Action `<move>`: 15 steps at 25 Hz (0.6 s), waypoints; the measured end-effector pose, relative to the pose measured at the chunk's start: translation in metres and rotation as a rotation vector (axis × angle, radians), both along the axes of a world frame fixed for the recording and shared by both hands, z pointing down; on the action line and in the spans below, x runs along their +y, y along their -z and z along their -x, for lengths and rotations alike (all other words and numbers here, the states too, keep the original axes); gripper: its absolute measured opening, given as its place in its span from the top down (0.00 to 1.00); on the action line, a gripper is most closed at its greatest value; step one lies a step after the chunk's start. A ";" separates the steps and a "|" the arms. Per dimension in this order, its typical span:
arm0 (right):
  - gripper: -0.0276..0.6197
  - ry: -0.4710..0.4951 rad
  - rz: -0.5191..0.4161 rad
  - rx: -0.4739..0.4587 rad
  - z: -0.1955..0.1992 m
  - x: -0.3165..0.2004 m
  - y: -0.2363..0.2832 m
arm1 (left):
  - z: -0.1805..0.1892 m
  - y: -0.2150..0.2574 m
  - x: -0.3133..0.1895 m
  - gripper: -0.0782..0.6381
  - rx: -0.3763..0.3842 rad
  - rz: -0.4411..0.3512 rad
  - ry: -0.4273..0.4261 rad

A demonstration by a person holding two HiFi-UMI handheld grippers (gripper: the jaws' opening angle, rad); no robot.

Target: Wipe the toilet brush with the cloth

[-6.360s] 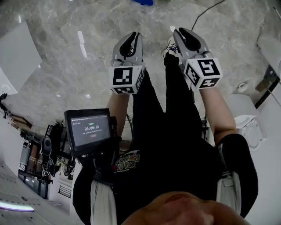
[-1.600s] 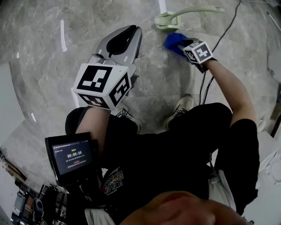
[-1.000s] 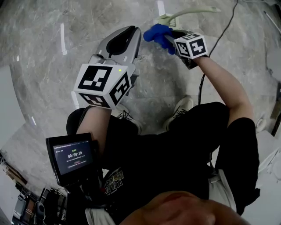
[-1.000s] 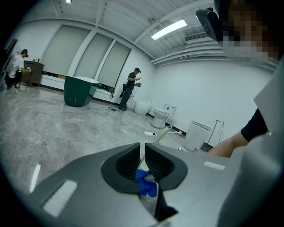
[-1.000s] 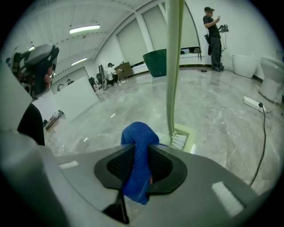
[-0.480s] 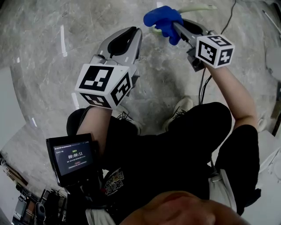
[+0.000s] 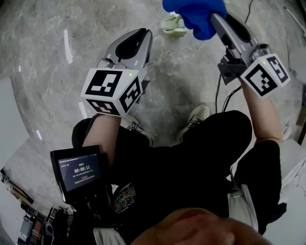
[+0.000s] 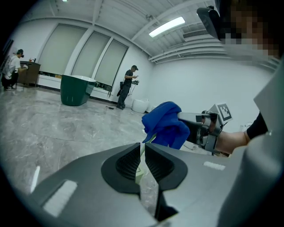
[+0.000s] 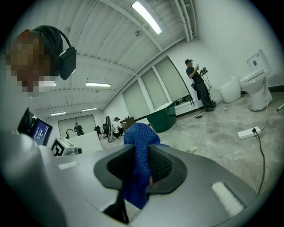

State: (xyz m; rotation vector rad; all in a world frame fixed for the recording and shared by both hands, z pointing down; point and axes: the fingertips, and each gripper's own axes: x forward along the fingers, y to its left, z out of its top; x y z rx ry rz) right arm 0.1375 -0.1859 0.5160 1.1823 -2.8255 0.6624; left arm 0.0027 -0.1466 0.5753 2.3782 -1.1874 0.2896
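My right gripper [image 7: 213, 18] is shut on a bunched blue cloth [image 7: 196, 12] and holds it high above the floor. In the right gripper view the cloth [image 9: 140, 137] hangs pinched between the jaws. A pale green toilet brush [image 7: 172, 24] lies on the grey floor beyond, partly hidden behind the cloth. My left gripper [image 7: 146, 32] hovers to the left of it, shut, with nothing held. In the left gripper view a strip of the brush [image 8: 139, 172] shows through the slit between the jaws, and the cloth [image 8: 164, 126] hangs ahead to the right.
A black cable [image 7: 220, 91] runs across the floor by the person's feet. A small screen [image 7: 88, 165] sits on the chest. Farther off stand a green bin [image 8: 76, 90], a white toilet [image 9: 257, 88], a power strip [image 9: 248, 132] and a person [image 8: 128, 86].
The right gripper has risen from near the floor with the blue cloth, which now covers part of the brush in the head view. The left gripper has stayed where it was.
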 end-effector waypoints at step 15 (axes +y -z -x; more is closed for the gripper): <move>0.82 -0.081 0.090 0.159 -0.071 0.036 -0.067 | -0.002 -0.007 0.000 0.84 -0.032 0.017 -0.015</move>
